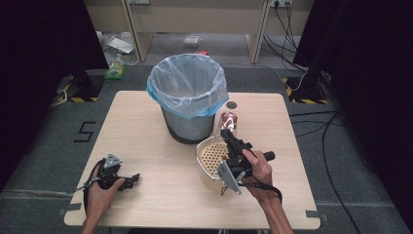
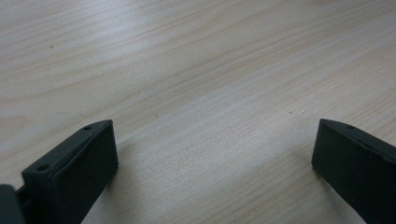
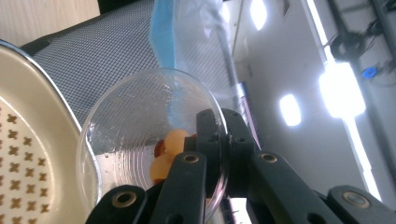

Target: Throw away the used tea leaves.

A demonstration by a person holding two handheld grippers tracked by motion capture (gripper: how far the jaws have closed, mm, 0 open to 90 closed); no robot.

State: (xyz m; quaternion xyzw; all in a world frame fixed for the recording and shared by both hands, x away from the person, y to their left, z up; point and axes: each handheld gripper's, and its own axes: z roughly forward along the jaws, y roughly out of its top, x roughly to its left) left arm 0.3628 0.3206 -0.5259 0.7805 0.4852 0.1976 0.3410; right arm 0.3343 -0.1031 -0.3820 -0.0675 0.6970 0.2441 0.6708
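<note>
A clear plastic cup [image 1: 229, 119] [image 3: 135, 121] is tipped on its side, and my right gripper [image 1: 227, 132] [image 3: 223, 140] is shut on its rim. A few small orange balls [image 3: 170, 144] lie inside it near the jaws. The cup hangs over the far edge of a cream perforated strainer [image 1: 209, 158] [image 3: 28, 140], just in front of a grey mesh bin [image 1: 187, 124] [image 3: 93, 56] lined with a clear, blue-edged bag [image 1: 187, 85] [image 3: 187, 32]. At the table's front left my left gripper [image 1: 132, 178] [image 2: 215, 154] lies low over the bare wood, open, with nothing between its fingers [image 2: 79, 172].
The light wooden table [image 1: 146, 146] has a small dark hole [image 1: 231, 105] behind the cup. Cables [image 1: 311, 122] run across the floor at the right, and a shelf unit stands beyond the table.
</note>
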